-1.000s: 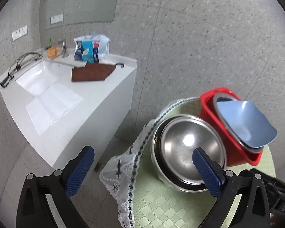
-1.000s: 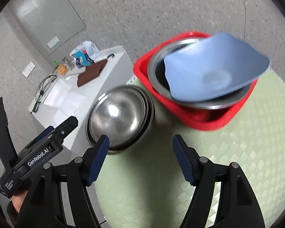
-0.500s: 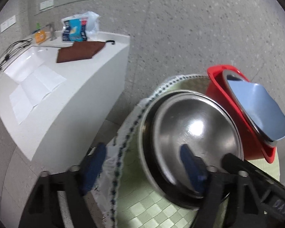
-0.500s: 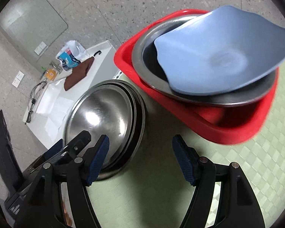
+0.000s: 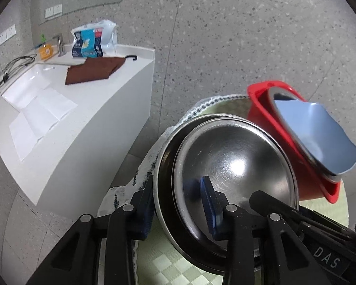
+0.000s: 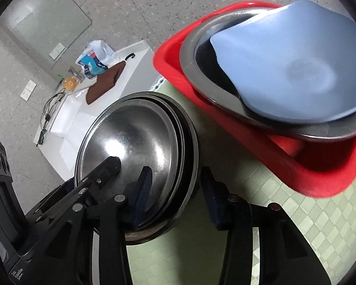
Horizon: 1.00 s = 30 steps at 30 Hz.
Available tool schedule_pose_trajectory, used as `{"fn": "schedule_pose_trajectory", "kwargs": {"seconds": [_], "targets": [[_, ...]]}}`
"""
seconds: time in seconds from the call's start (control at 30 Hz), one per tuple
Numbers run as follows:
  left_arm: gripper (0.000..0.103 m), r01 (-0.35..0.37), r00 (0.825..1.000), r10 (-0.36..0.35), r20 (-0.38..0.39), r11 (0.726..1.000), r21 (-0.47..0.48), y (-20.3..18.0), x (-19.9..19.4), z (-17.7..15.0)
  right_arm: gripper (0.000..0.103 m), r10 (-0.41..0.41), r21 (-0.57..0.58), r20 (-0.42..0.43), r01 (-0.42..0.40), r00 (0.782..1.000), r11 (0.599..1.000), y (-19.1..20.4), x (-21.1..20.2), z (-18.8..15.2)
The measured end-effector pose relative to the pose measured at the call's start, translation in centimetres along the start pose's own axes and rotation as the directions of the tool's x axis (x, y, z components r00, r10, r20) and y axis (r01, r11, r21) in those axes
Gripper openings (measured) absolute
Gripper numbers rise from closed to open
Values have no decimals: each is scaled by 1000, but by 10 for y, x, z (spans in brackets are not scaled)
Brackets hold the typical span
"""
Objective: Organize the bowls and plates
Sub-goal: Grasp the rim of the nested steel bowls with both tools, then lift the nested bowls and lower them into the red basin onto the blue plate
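One nested stack of steel bowls [image 5: 237, 166], at least three rims visible, exact number unclear; one red basin [image 6: 296, 166]; one steel dish [image 6: 201, 71] inside it; one blue plate [image 6: 296, 71] on that; two tools, left tool [image 5: 178, 204] and right tool [image 6: 178, 194]; one brown cloth [image 5: 95, 70]; one printed bag [image 5: 92, 39]; one orange bottle [image 5: 45, 51]; one faucet [image 5: 59, 45]; one green checked tabletop [image 6: 296, 225]

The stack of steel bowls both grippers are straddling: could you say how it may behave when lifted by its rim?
The stack of steel bowls looks polished, so probably slippery. Several nested rims show; inner bowls may shift. Left gripper and right gripper sit on opposite sides.
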<state>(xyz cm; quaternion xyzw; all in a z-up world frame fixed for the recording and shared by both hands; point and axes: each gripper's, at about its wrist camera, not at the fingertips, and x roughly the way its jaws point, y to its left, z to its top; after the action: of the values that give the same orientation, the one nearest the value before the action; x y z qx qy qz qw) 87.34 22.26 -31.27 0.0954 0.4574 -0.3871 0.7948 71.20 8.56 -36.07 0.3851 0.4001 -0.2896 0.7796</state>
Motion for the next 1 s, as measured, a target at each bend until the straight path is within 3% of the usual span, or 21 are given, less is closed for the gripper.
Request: {"fn": "schedule_pose_trajectory", "kwargs": {"seconds": [0.33, 0.47, 0.63, 0.77, 1.0], "targets": [[30, 24, 987, -20, 161, 999, -24, -30, -87, 8, 43, 100, -84, 109, -91, 989, 992, 13, -82, 21], [31, 76, 983, -72, 171, 997, -17, -59, -96, 21, 43, 102, -104, 154, -87, 983, 991, -4, -112, 44], [32, 128, 981, -126, 148, 992, 2, -103, -75, 42, 43, 54, -121, 175, -33, 983, 992, -39, -132, 79], [33, 140, 985, -140, 104, 990, 8, -131, -42, 57, 43, 0, -131, 149, 20, 989, 991, -72, -126, 105], [33, 84, 996, -84, 8, 996, -5, -160, 12, 56, 43, -64, -154, 67, 74, 996, 985, -120, -98, 117]]}}
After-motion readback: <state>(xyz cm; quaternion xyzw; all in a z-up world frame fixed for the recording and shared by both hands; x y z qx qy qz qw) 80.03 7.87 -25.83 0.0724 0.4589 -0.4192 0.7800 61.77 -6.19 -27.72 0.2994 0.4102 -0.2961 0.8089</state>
